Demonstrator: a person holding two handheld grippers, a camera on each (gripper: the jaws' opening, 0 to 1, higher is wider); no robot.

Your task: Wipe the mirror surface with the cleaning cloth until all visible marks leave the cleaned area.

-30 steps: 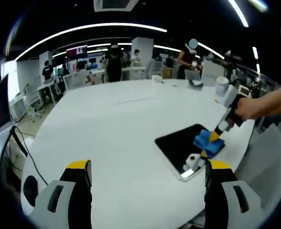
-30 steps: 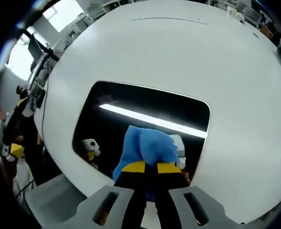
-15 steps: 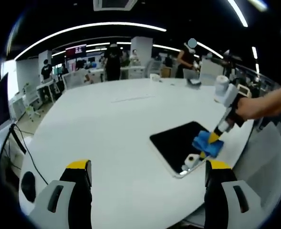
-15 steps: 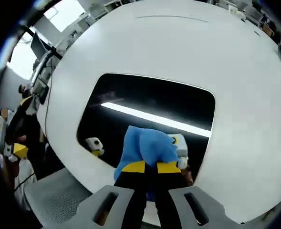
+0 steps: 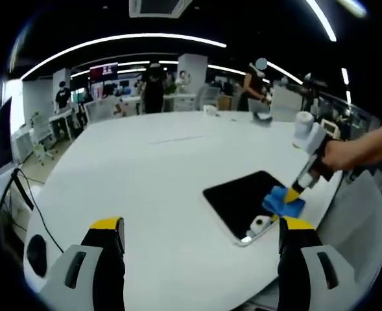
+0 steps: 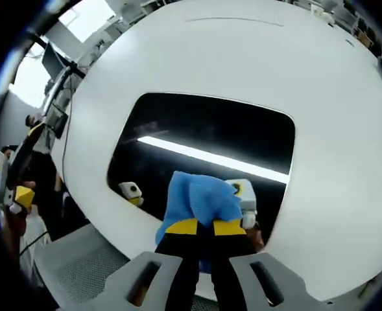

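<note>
The right gripper [image 6: 200,228], jaws closed, pinches the crumpled blue cleaning cloth [image 6: 200,197] against the near edge of the dark rectangular mirror [image 6: 203,136] on the round white table [image 6: 178,58]. The left gripper [image 5: 197,230] hovers wide apart, holding nothing, near and left of the mirror.

The cloth [image 6: 200,201] pinched at the right claw [image 6: 202,228] is bright blue. That claw's tips are yellow over black fingers on grey bases. Ahead of it the mirror [image 6: 203,136] looks black, crossed by one white streak. The table [image 6: 242,58] around it is plain white. The left claw [image 5: 197,230] has yellow tips too.
</note>
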